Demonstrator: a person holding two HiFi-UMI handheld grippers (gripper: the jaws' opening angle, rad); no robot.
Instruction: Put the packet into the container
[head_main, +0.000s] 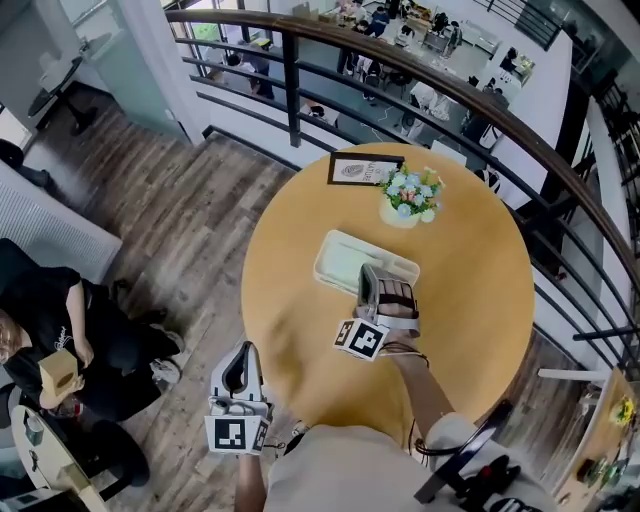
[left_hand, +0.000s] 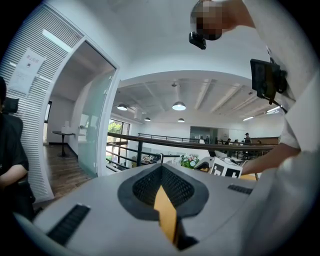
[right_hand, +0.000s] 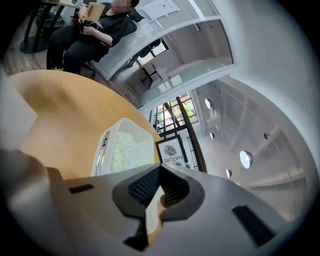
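Round wooden table (head_main: 300, 340) beside a dark railing (head_main: 292, 85), centre of the head view.

White rectangular container (head_main: 324, 268) lies at mid-table. The packet (right_hand: 122, 150), pale with green and yellow speckles, lies flat inside it, below the rim.

Right gripper (head_main: 369, 280): low over the container's lower-right end, tips pointing toward the top of the frame. In its own view the jaws are closed tip to tip, with nothing held between them. Whether it touches the container wall, I can't tell.

Left gripper (head_main: 243, 352): lower left of the frame, at the table's edge, well apart from the container. Jaws meet at the tips, empty.

Beyond the container, toward the top of the frame: a small pot of flowers (head_main: 408, 195) and a black-framed sign (head_main: 363, 168) just beside it.

A person sits at far left (head_main: 50, 330).
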